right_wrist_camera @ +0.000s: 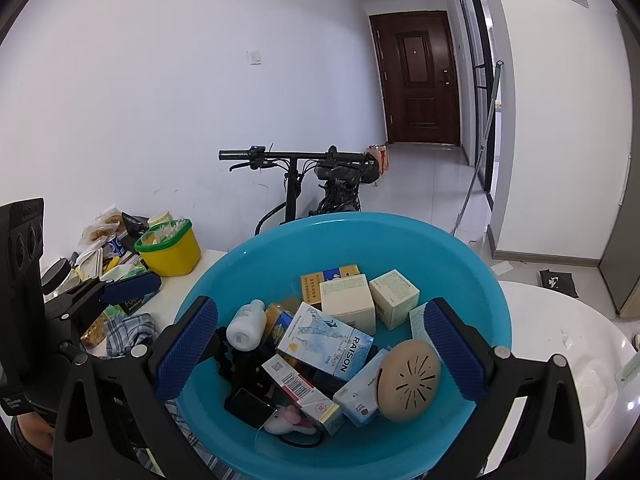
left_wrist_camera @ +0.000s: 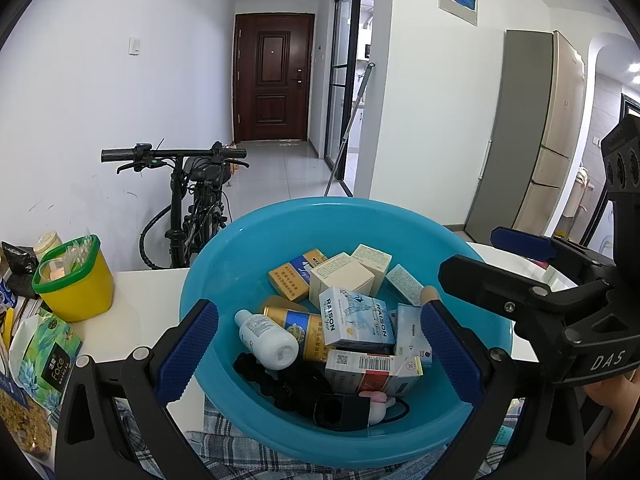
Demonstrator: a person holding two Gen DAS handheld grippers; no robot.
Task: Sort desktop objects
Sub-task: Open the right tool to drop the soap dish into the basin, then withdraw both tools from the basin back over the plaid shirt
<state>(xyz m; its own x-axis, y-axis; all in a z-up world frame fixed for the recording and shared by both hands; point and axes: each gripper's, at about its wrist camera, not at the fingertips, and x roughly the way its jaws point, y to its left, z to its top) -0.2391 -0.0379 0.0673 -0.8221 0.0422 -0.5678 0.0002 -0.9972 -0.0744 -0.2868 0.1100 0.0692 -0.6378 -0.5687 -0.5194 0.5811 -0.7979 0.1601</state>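
Note:
A blue plastic basin (left_wrist_camera: 224,240) (right_wrist_camera: 480,272) stands on the white table, partly on a plaid cloth. It holds several small things: a RAISON box (left_wrist_camera: 356,320) (right_wrist_camera: 332,340), a white bottle (left_wrist_camera: 266,340) (right_wrist_camera: 246,326), a gold box (left_wrist_camera: 294,274), cream boxes (left_wrist_camera: 340,276) (right_wrist_camera: 348,300), a barcode box (left_wrist_camera: 372,372), a black scrunchie (left_wrist_camera: 256,368) and a tan slotted disc (right_wrist_camera: 408,380). My left gripper (left_wrist_camera: 320,354) is open over the basin's near side, holding nothing. My right gripper (right_wrist_camera: 320,354) is open beside it, also with nothing in it, and shows at the right of the left wrist view (left_wrist_camera: 500,264).
A yellow tub with a green rim (left_wrist_camera: 74,280) (right_wrist_camera: 168,250) stands left of the basin. A green tissue pack (left_wrist_camera: 46,354) and a heap of snack bags (right_wrist_camera: 104,232) fill the table's left end. The plaid cloth (right_wrist_camera: 128,332) lies under the basin. A bicycle (left_wrist_camera: 192,200) leans behind the table.

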